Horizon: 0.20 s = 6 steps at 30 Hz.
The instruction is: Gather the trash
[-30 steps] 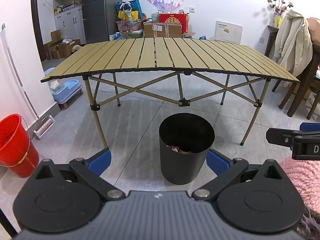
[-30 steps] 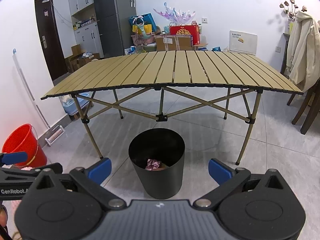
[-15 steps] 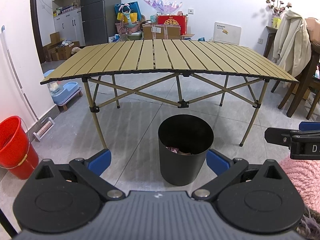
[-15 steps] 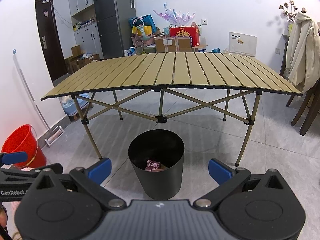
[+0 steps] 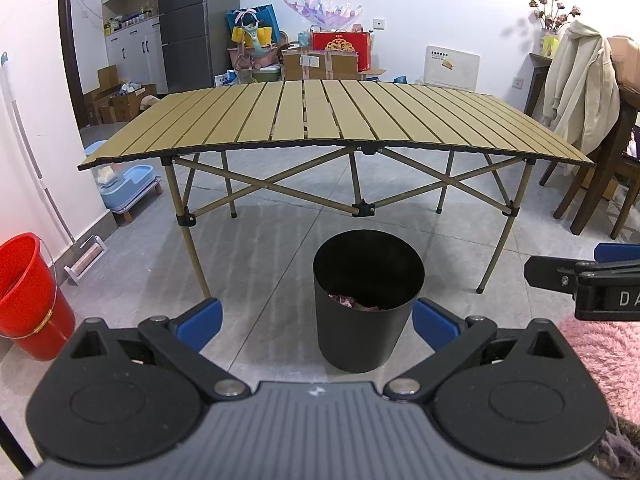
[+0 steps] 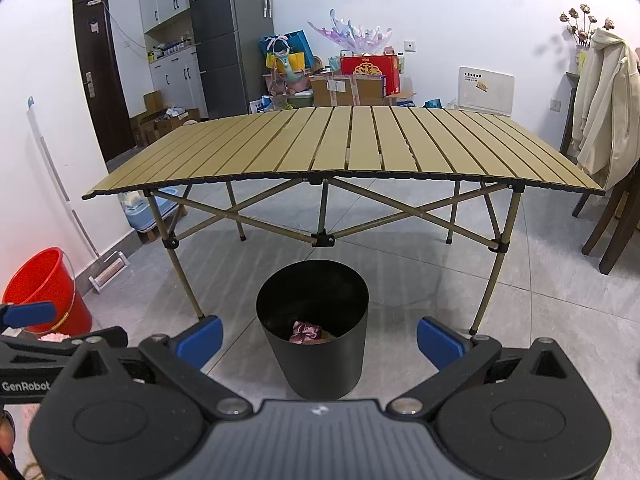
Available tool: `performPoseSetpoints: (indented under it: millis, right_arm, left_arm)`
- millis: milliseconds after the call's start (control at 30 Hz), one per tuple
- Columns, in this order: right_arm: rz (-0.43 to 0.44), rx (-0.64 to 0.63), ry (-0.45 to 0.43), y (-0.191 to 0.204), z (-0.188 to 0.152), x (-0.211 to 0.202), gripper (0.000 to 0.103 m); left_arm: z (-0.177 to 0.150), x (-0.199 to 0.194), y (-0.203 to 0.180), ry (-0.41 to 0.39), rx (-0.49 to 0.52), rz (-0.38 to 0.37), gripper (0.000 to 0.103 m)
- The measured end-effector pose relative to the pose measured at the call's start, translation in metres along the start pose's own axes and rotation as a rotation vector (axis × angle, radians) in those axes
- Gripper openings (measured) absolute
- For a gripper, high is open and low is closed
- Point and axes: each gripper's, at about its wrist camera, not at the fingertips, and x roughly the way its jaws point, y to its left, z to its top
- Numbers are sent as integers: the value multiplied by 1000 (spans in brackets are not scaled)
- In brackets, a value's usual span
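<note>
A black round trash bin (image 5: 362, 320) (image 6: 316, 360) stands on the tiled floor in front of a folding slatted table (image 5: 320, 120) (image 6: 360, 144). Crumpled pinkish trash (image 5: 346, 301) (image 6: 306, 331) lies at the bin's bottom. My left gripper (image 5: 318, 320) is open, held back from the bin with nothing between its blue fingertips. My right gripper (image 6: 320, 340) is also open and empty, level with the bin. Each gripper shows at the edge of the other's view.
A red bucket (image 5: 28, 296) (image 6: 48, 292) stands at the left wall beside a mop handle (image 6: 64, 188). A pink fluffy rug (image 5: 600, 352) lies at the right. Wooden chairs with a cream coat (image 5: 576, 92) stand right of the table. Boxes and bags pile behind it.
Both views have risen and drawn back slightly, so the bin sits a little lower and farther. Both grippers stay open and empty.
</note>
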Motion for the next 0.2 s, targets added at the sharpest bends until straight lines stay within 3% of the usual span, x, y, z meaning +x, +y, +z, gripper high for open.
performPoseSetpoints:
  millis: [200]
  right_arm:
    - [0, 0, 1, 0, 0, 0, 103]
  left_arm:
    - [-1, 0, -1, -1, 7, -7, 103]
